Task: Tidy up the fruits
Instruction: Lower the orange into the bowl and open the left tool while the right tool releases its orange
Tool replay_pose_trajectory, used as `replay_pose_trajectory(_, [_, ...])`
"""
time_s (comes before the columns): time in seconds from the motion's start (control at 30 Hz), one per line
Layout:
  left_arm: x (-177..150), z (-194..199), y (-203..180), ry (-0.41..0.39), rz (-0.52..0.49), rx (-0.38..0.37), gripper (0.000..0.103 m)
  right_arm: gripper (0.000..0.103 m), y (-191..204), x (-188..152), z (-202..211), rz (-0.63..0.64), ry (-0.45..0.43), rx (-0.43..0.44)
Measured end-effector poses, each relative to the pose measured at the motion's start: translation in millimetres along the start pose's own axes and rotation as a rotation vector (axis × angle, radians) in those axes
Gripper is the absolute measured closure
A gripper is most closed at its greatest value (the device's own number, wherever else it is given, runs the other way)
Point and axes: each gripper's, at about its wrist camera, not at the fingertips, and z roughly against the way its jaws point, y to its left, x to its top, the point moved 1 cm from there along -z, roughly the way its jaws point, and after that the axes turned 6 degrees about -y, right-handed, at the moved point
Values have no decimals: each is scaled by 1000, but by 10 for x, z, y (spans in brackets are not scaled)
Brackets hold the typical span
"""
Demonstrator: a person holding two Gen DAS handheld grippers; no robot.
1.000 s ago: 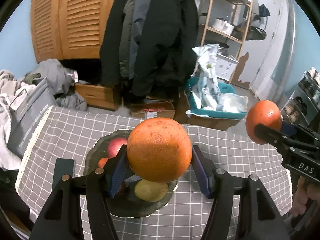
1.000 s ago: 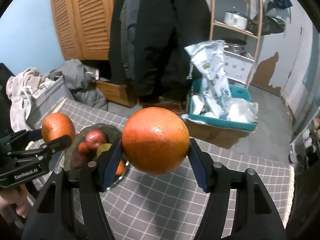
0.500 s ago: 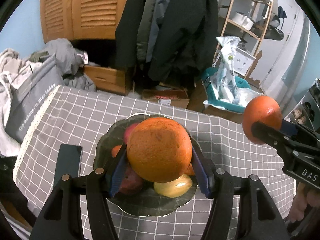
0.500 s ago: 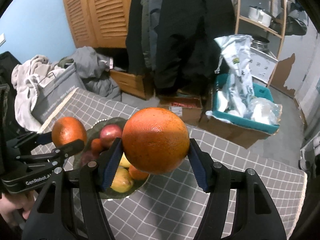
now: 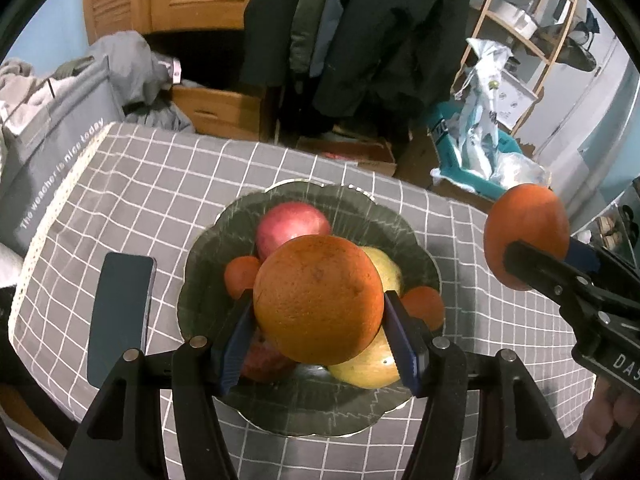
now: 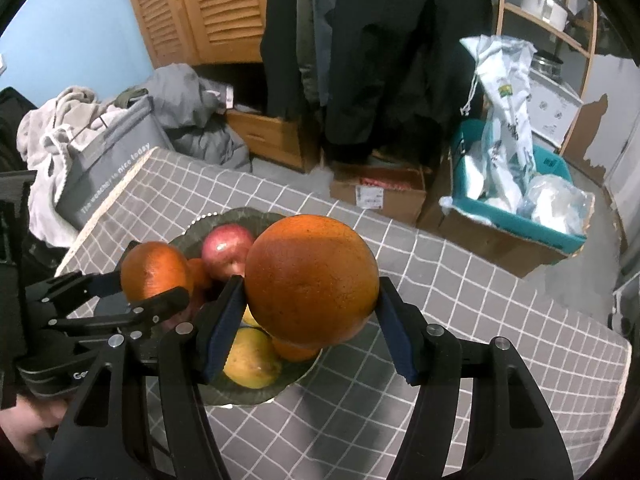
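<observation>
My left tongs (image 5: pixel 318 308) are closed partway around a large orange (image 5: pixel 318 300), the blue pads (image 5: pixel 236 336) pressing on both of its sides. Directly below and beyond them sits the dark scalloped fruit bowl (image 5: pixel 208 256) on the grey checked table (image 5: pixel 132 184). In the bowl I see a red apple (image 5: pixel 292 224) on the far side of the tongs, a small tangerine (image 5: pixel 240 274) just left of my held orange, another tangerine (image 5: pixel 424 306) just right of it, and a yellow fruit (image 5: pixel 366 368) under its right edge. A dark phone (image 5: pixel 120 312) lies flat on the table to the left of the left tongs, just beside the bowl.

My right tongs (image 6: pixel 312 308) grip a second orange (image 6: pixel 312 280) the same way, jaws partway closed with a pad (image 6: pixel 220 328) tight on each side. From this camera the bowl (image 6: pixel 192 240) is below and left of the tongs, with its near edge under them, and the other tongs and their orange (image 6: pixel 154 270) hover over its left part. The right tongs hang over the bowl's right edge and the bare cloth beside it.
</observation>
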Motion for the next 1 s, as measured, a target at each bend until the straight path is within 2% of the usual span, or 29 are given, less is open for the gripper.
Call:
replay_pose_trajectory(0.33, [-82, -289, 43, 83, 7, 13, 39, 38, -2, -51, -187, -18, 36, 16])
replay_pose_trajectory(0.37, [-75, -279, 44, 73, 7, 11, 36, 38, -3, -51, -197, -18, 38, 18])
replay_pose_trajectory(0.43, [-50, -252, 40, 57, 2, 17, 18, 38, -6, -53, -218, -18, 44, 21])
replay_pose_trajectory(0.47, [-41, -235, 37, 47, -1, 24, 15, 38, -7, -54, -227, -18, 46, 21])
replay_pose_trajectory(0.77, [-34, -71, 228, 18, 49, 60, 15, 38, 34, -70, -367, -14, 71, 41])
replay_pose_trajectory(1.0, [-6, 78, 404, -21, 88, 102, 15, 38, 172, -174, -575, 6, 124, 67])
